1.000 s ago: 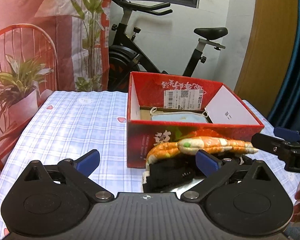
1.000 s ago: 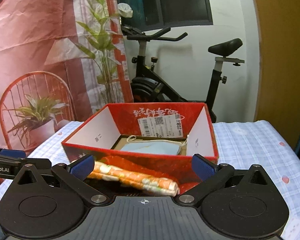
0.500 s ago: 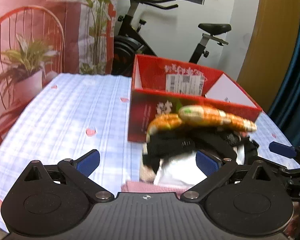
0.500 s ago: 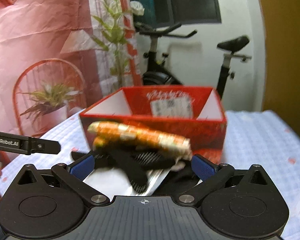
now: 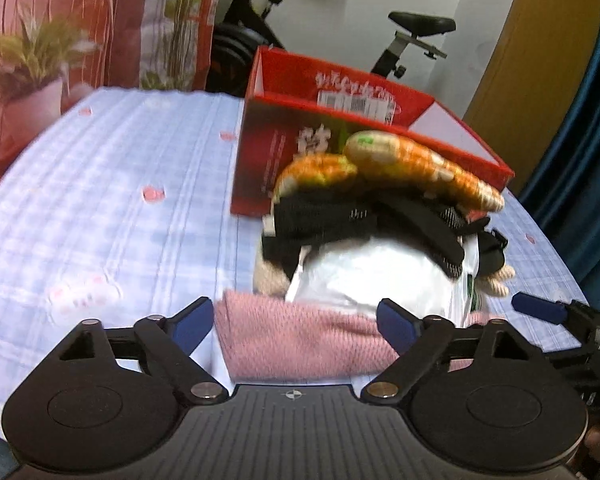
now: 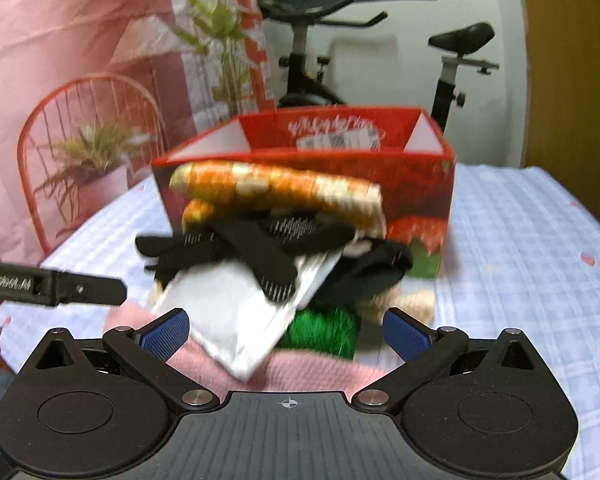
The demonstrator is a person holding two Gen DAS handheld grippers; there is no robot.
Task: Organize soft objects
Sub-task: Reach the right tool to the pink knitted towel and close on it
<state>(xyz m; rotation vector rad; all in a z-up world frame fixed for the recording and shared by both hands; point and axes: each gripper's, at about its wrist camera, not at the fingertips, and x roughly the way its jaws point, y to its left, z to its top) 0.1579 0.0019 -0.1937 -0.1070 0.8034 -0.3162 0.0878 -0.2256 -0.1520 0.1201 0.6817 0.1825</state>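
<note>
A heap of soft goods sits on the checked bench (image 5: 100, 208) just in front of a red carton (image 5: 268, 160): an orange patterned roll (image 5: 420, 164) on top, black gloves (image 6: 260, 248) beneath, a white pouch (image 5: 372, 276), green yarn (image 6: 324, 326), and a pink knit cloth (image 5: 300, 340) at the base. The left tongs (image 5: 296, 324) and right tongs (image 6: 286, 330) both stand spread wide, holding nothing.
</note>
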